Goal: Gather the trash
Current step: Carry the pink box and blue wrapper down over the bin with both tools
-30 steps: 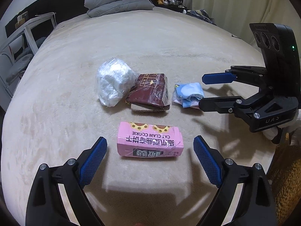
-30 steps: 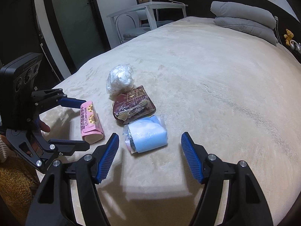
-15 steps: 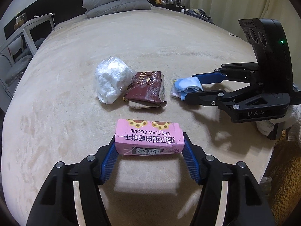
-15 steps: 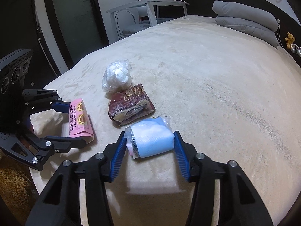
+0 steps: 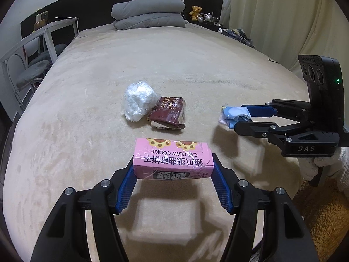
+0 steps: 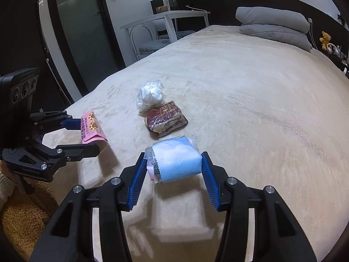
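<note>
My left gripper (image 5: 173,167) is shut on a pink cookie packet (image 5: 172,160), lifted a little off the beige bed cover (image 5: 87,109); its shadow lies below. My right gripper (image 6: 173,163) is shut on a light blue packet in clear wrap (image 6: 176,160), also raised above the cover. Each gripper shows in the other's view: the right gripper (image 5: 237,118) with the blue packet (image 5: 233,114), the left gripper (image 6: 96,134) with the pink packet (image 6: 92,128). On the bed lie a crumpled clear plastic bag (image 5: 138,100) and a dark red wrapper (image 5: 168,112), touching each other.
Grey folded pillows (image 5: 148,13) lie at the head of the bed by a black headboard. A white table with a chair (image 6: 161,26) stands beside the bed. Curtains (image 5: 283,21) hang on the right. A brown shaggy rug (image 6: 26,216) lies on the floor below the bed edge.
Both grippers closed on their packets, the left on the pink one and the right on the blue one, then lifted them off the bed cover and drew back slightly.
</note>
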Demonstrator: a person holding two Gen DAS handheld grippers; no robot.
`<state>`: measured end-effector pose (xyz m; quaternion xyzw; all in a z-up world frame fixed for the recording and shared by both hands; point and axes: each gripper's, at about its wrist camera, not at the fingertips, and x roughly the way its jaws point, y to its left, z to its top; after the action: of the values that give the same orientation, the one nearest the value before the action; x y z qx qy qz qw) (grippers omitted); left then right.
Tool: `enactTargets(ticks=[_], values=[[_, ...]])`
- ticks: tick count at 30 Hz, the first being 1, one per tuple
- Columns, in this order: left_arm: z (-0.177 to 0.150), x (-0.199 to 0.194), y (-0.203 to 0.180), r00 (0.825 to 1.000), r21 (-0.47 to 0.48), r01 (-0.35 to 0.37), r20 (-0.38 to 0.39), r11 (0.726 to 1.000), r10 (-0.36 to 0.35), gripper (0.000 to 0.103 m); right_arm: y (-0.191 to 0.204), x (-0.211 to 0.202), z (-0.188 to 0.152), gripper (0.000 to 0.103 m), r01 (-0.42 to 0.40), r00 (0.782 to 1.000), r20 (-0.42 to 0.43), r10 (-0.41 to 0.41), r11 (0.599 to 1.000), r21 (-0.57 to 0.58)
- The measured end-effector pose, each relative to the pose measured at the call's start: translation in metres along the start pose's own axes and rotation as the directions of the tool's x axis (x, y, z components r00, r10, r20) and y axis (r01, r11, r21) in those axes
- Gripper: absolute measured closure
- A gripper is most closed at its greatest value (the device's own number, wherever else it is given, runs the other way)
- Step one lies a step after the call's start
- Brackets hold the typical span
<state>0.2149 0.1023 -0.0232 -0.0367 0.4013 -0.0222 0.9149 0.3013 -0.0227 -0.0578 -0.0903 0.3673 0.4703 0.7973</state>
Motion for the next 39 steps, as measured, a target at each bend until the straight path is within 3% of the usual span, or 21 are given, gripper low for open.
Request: enactTargets(ticks=[19, 39], values=[[-0.055, -0.056, -0.052, 0.993, -0.027, 0.038, 0.109, 0.999, -0.035, 0.040, 0.047, -0.075, -0.065, 0.052, -0.022, 0.997, 0.079, 0.016, 0.997, 0.076], [-0.127, -0.087, -0.087, 0.992, -0.114, 0.088, 0.099, 0.990, -0.077, 0.040, 0.088, -0.126, -0.141, 0.052, -0.040, 0.997, 0.064, 0.031, 0.989, 0.144]])
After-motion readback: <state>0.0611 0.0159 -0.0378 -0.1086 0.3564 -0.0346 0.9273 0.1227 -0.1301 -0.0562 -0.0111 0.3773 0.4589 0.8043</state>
